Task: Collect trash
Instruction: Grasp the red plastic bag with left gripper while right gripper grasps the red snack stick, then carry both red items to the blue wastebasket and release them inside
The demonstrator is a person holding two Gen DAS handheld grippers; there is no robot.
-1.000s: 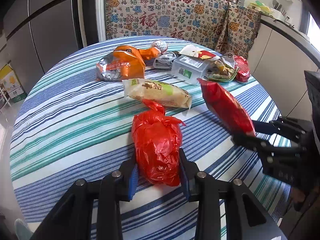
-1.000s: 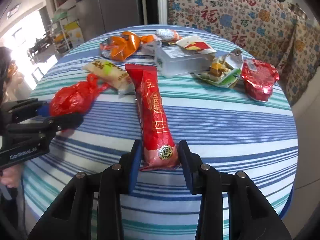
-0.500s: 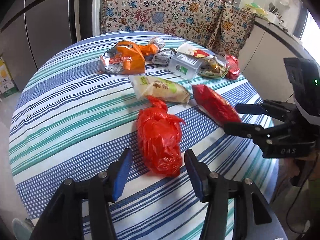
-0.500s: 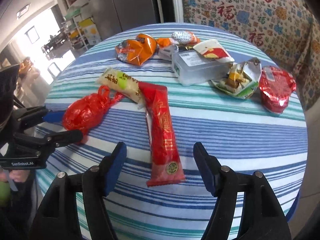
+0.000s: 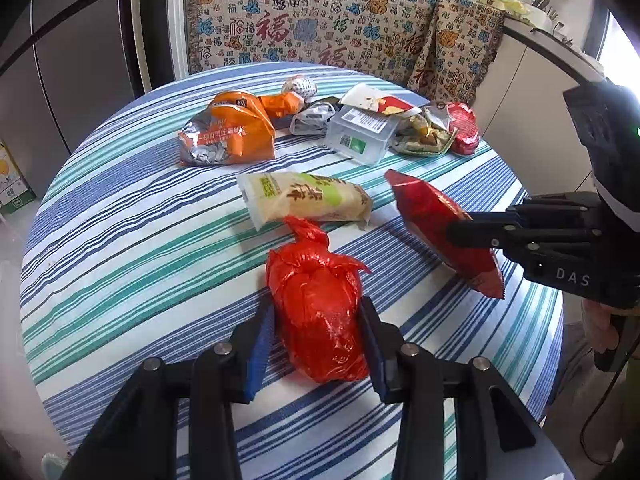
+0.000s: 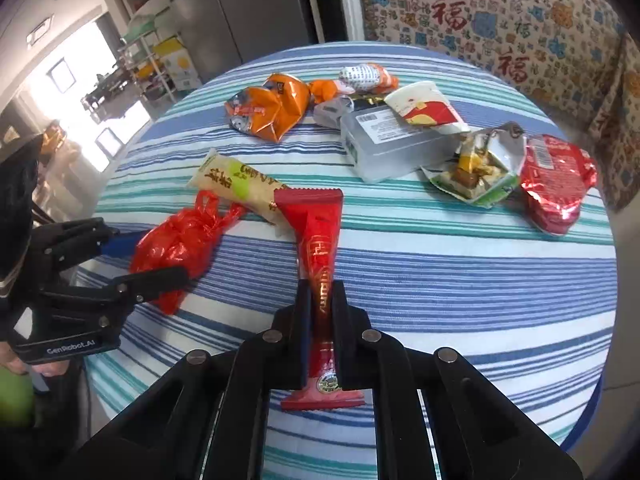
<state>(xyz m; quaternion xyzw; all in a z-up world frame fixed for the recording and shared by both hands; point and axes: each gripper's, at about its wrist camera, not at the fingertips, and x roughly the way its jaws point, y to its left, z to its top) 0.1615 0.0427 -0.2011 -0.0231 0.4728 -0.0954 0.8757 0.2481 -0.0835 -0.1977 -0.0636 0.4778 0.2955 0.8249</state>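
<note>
A knotted red plastic bag (image 5: 312,280) lies on the striped round table (image 5: 120,240). It sits between the blue pads of my left gripper (image 5: 316,306), whose jaws are closing and touch both its sides. The right wrist view shows that same left gripper (image 6: 156,256) around the bag (image 6: 180,236). My right gripper (image 6: 321,292) is shut flat on the near end of a long red snack packet (image 6: 316,232). In the left wrist view the packet (image 5: 432,216) is held tilted off the cloth by the right gripper (image 5: 460,236).
A beige-green packet (image 5: 304,198) lies just beyond the bag. Farther back are an orange foil bag (image 5: 232,132), a clear plastic box (image 5: 360,136), a torn wrapper with scraps (image 5: 424,140) and a red foil packet (image 5: 464,128). A patterned cloth (image 5: 320,20) hangs behind the table.
Both grippers held their items, opened wide half a second ago, and have closed again. The right one now pinches the red packet much thinner and has lifted it.
</note>
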